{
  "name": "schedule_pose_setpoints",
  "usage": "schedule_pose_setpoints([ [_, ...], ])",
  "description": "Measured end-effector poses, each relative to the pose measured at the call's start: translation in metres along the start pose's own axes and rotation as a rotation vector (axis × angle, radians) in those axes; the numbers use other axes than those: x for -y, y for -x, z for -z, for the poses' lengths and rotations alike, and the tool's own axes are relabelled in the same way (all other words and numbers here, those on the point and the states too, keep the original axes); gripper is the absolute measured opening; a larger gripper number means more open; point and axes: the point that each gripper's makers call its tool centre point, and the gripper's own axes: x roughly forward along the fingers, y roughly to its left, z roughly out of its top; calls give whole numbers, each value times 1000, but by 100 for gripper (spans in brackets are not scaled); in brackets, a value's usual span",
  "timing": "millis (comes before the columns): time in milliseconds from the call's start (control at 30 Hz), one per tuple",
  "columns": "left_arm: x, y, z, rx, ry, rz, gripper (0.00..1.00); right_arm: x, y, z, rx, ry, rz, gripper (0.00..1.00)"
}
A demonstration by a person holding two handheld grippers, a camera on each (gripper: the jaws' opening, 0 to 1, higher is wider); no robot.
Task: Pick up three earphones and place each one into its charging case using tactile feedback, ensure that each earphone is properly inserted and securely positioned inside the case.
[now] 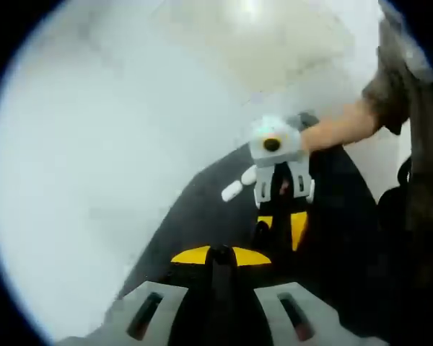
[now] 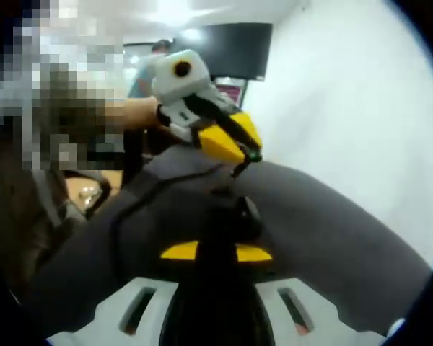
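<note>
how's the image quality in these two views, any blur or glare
Left gripper view: soft all over, with motion blur on the right gripper and the small white earphones on the dark mat; a pale glare patch washes out the top. Right gripper view: the left gripper is fairly sharp, ceiling lights blow out at the top, and the dark mat bulges from fisheye distortion.

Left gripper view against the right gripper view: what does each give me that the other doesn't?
Left gripper view: two small white pieces lying on the dark mat, close beside the right gripper; too blurred to identify.
Right gripper view: a black screen on the far wall and a person standing behind, with the left gripper raised above the mat.
Shared: the mat, and each view's own jaws at the bottom.
</note>
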Motion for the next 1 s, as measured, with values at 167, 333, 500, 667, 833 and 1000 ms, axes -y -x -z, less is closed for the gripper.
schedule_pose_setpoints([
  [167,6,-4,-3,15,-123,-13,8,0,0,0,0,-1,-2,18],
  [333,15,-11,-1,18,-198,15,8,1,-1,1,0,-1,-2,18],
  [500,25,-15,1,-8,-309,36,8,1,-1,1,0,-4,-3,18],
  [667,28,-16,2,-11,-386,36,8,1,-1,1,0,-4,-2,18],
  [833,32,-19,4,-19,-467,49,8,1,-1,2,-1,-4,-2,18],
  [1000,37,-20,8,-32,-592,74,8,1,-1,2,0,-3,-2,18],
])
